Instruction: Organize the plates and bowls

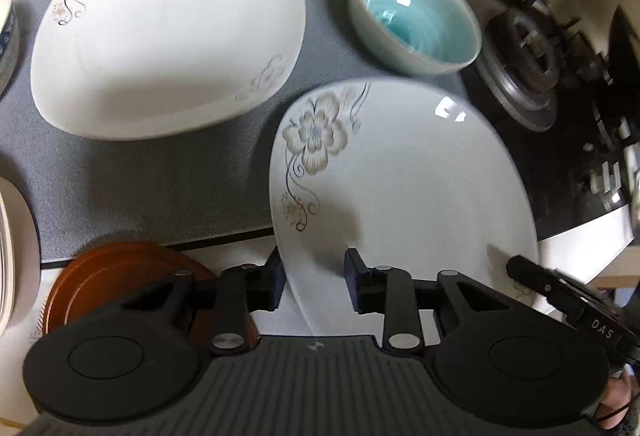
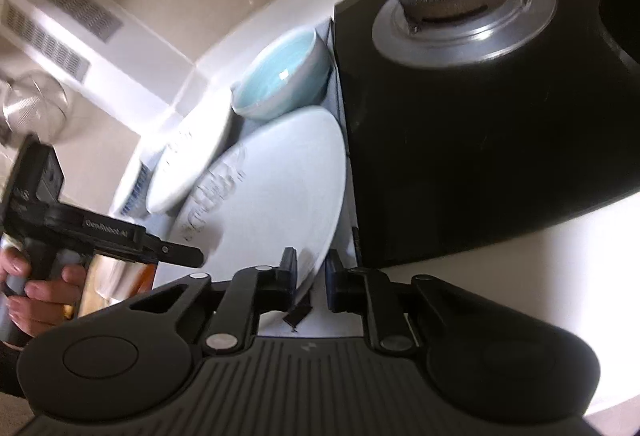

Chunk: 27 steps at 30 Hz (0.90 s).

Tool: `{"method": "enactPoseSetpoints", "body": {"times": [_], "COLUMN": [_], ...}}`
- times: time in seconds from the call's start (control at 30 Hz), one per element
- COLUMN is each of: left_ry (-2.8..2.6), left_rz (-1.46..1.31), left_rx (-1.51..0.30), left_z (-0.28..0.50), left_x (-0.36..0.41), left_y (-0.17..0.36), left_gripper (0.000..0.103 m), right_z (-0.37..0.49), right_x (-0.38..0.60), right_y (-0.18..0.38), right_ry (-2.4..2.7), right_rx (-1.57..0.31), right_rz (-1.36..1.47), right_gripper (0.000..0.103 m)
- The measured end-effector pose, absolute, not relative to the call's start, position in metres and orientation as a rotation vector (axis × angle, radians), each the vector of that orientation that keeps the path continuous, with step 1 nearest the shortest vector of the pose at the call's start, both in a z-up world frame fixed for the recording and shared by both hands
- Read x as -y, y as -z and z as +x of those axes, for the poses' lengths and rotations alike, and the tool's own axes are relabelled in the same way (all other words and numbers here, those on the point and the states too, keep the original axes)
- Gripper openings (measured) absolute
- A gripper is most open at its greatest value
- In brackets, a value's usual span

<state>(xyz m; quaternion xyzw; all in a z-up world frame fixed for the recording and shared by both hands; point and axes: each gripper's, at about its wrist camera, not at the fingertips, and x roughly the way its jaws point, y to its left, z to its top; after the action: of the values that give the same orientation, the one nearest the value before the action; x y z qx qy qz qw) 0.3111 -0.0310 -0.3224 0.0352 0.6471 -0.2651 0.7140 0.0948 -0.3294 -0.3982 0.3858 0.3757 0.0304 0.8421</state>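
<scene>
A white plate with a flower print (image 1: 400, 176) hangs tilted above the grey mat's (image 1: 160, 188) edge and the stove. My right gripper (image 2: 310, 270) is shut on the plate's near rim (image 2: 272, 188); one of its fingers (image 1: 528, 274) shows at the plate's lower right. My left gripper (image 1: 314, 272) straddles the plate's left rim with a clear gap between its pads, so it is open. A second flowered white dish (image 1: 168, 32) and a teal bowl (image 1: 416, 20) rest on the mat.
A black gas stove with a burner (image 1: 520, 52) lies right of the mat. Brown plates (image 1: 120, 276) are stacked at the near left, cream plates (image 1: 12, 256) and a blue-patterned bowl (image 1: 6, 36) at the left edge. A hand (image 2: 36, 288) holds the left gripper's handle.
</scene>
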Motion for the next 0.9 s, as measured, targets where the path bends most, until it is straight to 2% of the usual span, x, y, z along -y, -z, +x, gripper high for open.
{"method": "enactPoseSetpoints", "body": {"times": [0.2, 0.53, 0.9], "left_ry": [0.568, 0.518, 0.391], "left_rz": [0.014, 0.093, 0.079], "left_rx": [-1.434, -1.33, -1.285], "left_z": [0.303, 0.28, 0.292], "left_x": [0.01, 0.028, 0.004], "left_y": [0.297, 0.262, 0.238], "left_gripper": [0.031, 0.031, 0.031], "right_z": [0.082, 0.067, 0.108], "right_x": [0.34, 0.335, 0.309], "right_y": [0.393, 0.357, 0.342], "right_ry": [-0.063, -0.089, -0.176], "right_rx": [-0.782, -0.738, -0.713], "right_rz": [0.877, 0.862, 0.825], "right_gripper": [0.017, 0.018, 0.018]}}
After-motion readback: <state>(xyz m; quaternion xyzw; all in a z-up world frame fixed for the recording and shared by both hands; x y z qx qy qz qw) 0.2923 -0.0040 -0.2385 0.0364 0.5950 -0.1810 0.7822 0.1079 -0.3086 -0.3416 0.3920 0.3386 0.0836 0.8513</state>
